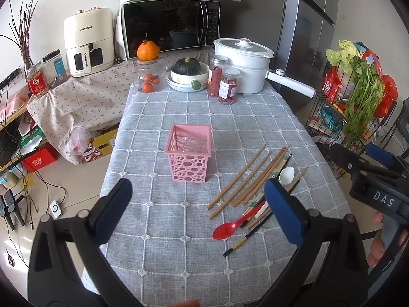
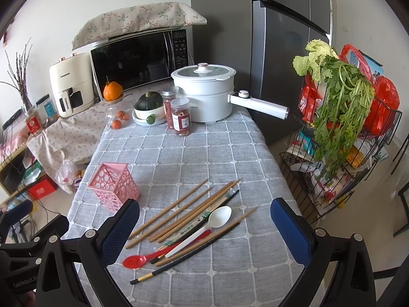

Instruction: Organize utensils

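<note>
A pink perforated square holder (image 1: 188,151) stands upright and empty on the grey checked tablecloth (image 1: 163,215); it also shows in the right wrist view (image 2: 113,185). To its right lies a loose pile of utensils: several wooden chopsticks (image 1: 240,179) (image 2: 179,212), a white spoon (image 1: 286,175) (image 2: 204,227), a red spoon (image 1: 230,227) (image 2: 143,259) and a black chopstick with a gold end (image 1: 245,240) (image 2: 163,271). My left gripper (image 1: 196,209) is open and empty, above the table in front of the holder. My right gripper (image 2: 204,232) is open and empty, over the utensil pile.
At the table's far end stand a white electric pot (image 1: 242,64), two red-filled jars (image 1: 225,81), a bowl with a dark squash (image 1: 188,73) and a glass jar of oranges (image 1: 149,76). A wire rack with greens (image 2: 340,133) stands right of the table. A microwave (image 1: 168,25) sits behind.
</note>
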`<state>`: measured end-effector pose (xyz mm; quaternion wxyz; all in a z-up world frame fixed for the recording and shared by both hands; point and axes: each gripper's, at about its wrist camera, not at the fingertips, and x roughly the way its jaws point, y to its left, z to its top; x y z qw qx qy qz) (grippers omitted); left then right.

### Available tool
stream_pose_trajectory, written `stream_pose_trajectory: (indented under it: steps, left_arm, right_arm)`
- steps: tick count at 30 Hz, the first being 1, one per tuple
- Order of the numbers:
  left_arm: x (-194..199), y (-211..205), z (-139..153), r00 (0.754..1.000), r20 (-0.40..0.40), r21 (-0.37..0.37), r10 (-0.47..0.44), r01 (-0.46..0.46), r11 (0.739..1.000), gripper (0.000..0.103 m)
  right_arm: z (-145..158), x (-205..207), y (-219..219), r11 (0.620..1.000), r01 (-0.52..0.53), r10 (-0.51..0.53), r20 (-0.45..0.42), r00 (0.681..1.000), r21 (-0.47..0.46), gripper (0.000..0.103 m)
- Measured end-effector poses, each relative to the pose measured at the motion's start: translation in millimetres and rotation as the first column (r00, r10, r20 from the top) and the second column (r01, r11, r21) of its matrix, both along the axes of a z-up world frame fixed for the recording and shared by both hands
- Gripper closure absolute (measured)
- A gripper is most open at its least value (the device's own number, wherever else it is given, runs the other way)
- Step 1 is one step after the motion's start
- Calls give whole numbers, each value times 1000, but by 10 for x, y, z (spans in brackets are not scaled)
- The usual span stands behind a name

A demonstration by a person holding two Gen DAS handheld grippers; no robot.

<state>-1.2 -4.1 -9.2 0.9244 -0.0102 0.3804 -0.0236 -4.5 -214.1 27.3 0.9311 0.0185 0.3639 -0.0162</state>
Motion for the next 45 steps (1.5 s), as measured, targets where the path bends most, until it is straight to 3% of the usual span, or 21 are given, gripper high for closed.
stream_pose_trajectory:
  steps: [45]
  left_arm:
    - [-3,-36,17,1000,-5,-1,-7,7,1000,0]
  right_arm:
    - [-28,-7,17,1000,-2,2,-11,1000,6,0]
